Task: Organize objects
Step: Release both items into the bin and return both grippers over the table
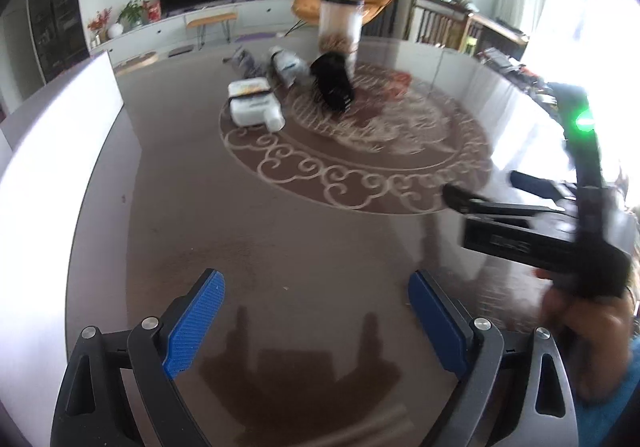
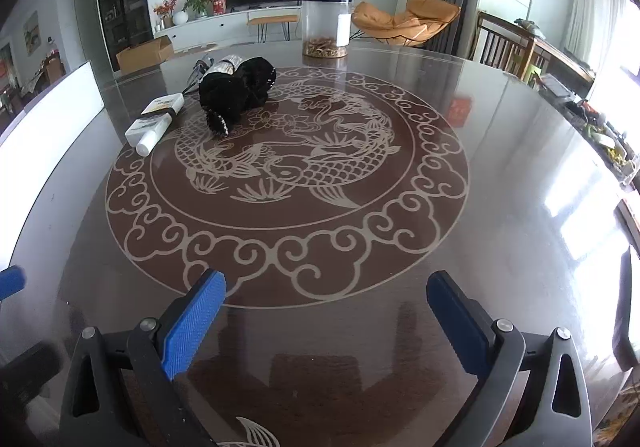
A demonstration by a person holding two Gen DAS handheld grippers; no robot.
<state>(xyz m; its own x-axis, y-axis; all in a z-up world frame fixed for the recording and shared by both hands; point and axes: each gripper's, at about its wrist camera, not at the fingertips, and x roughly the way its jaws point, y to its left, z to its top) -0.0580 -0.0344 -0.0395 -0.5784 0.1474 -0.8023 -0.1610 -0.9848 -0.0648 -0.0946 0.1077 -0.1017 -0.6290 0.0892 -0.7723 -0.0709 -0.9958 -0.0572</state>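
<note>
Hovering empty with jaws spread wide, both tongs, left gripper (image 1: 316, 323) and right gripper (image 2: 326, 323), face the clutter far ahead, where a clumsy reach risks toppling the tall jar (image 2: 326, 25) behind the black bundle (image 2: 240, 89).

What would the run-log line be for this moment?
left gripper open, empty | right gripper open, empty | white bottle, black fuzzy item, clear jar untouched on table

Round glossy table (image 2: 500, 167) with fish medallion: clear jar (image 2: 326, 25), white bottle (image 2: 154, 123), black furry bundle (image 2: 236, 89), silver packets (image 1: 286, 65).

Bare table (image 2: 320, 255) lies ahead; only the far cluster around the black pouch (image 2: 240, 91) blocks passage.
</note>
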